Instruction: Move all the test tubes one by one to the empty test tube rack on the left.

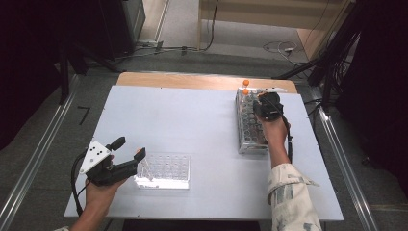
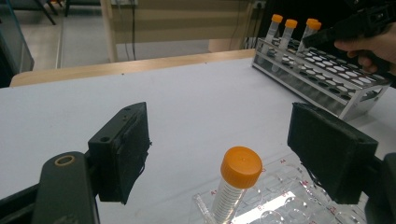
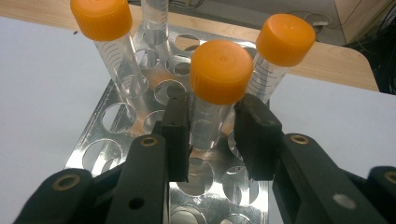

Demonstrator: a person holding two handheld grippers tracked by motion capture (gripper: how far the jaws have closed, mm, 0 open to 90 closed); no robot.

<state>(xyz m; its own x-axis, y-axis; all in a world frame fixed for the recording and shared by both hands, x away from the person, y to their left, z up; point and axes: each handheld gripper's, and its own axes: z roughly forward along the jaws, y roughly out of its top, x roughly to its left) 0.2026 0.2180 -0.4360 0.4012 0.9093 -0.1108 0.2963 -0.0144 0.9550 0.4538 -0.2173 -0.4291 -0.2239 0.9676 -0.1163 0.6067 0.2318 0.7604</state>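
Observation:
A metal tube rack (image 1: 250,137) stands at the table's far right. Several orange-capped tubes (image 2: 290,24) stand upright at its far end. My right gripper (image 3: 212,135) reaches over that end, and its pads press on both sides of one orange-capped tube (image 3: 219,70) just below the cap. Two other capped tubes (image 3: 100,18) (image 3: 285,39) stand close beside it. Near the front left lies a clear plastic rack (image 1: 166,168). One orange-capped tube (image 2: 240,167) leans in its corner. My left gripper (image 2: 226,135) is open, its pads wide apart on either side of that tube and clear of it.
The white table top (image 1: 183,120) has a wooden strip along its far edge. Most holes of the metal rack (image 3: 116,121) stand unfilled. Cables lie on the floor beyond the table, and metal rails run along both sides.

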